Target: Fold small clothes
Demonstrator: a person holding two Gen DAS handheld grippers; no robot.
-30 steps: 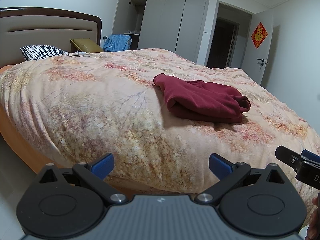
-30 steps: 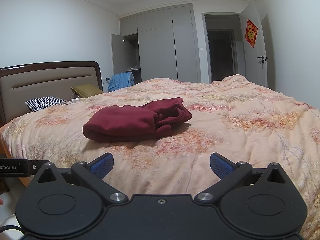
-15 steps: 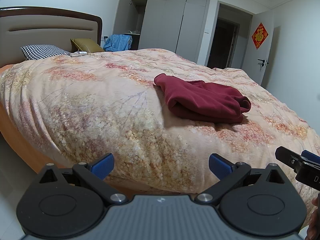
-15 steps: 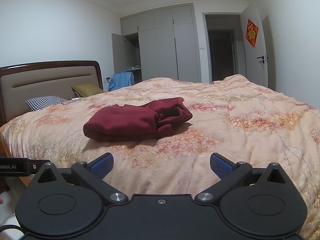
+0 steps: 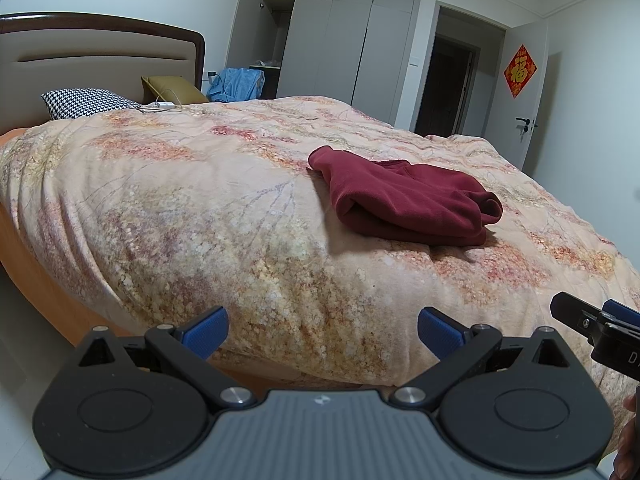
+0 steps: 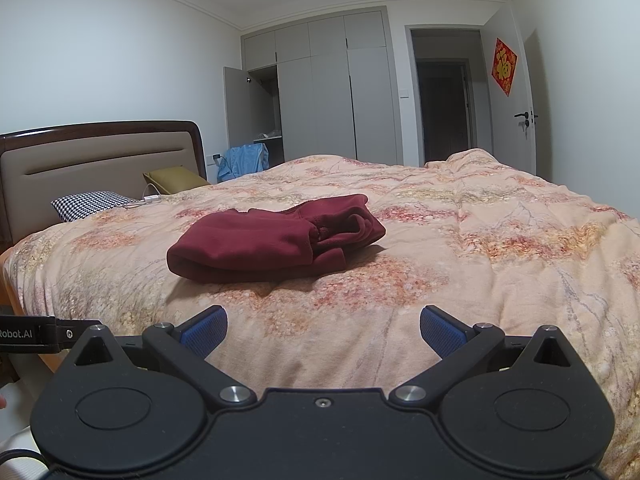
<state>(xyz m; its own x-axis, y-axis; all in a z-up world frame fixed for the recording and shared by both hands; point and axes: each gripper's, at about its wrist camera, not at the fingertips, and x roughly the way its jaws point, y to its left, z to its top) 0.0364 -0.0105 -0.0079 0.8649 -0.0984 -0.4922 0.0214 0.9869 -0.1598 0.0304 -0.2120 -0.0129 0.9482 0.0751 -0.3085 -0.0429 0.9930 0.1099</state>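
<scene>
- My left gripper [image 5: 322,330] is spread wide with nothing between its blue pads [image 5: 206,330]; it sits at the near edge of the bed, well short of the garment.
- My right gripper [image 6: 323,330] is likewise released, pads [image 6: 442,330] far apart and nothing held, poised over the near part of the floral quilt [image 6: 460,264].
- The dark red garment [image 5: 404,202] lies folded in a compact bundle on the quilt [image 5: 180,208], far from both sets of fingers. From the left wrist view it lies right of centre; from the right wrist view [image 6: 276,242] it lies left of centre, so it rests between my two grippers and beyond them.
- On the garment's right end I see a rolled, bunched edge; the rest is smooth.
- At the right edge of the left wrist view I can see the right gripper's tip [image 5: 596,322], apart from the left one.
- Far left: a houndstooth pillow [image 5: 86,102] and an olive cushion [image 5: 170,88] against the headboard [image 5: 100,56].
- Far wall: grey wardrobe [image 6: 332,100] with one door ajar, blue cloth [image 6: 242,160] beside it.
</scene>
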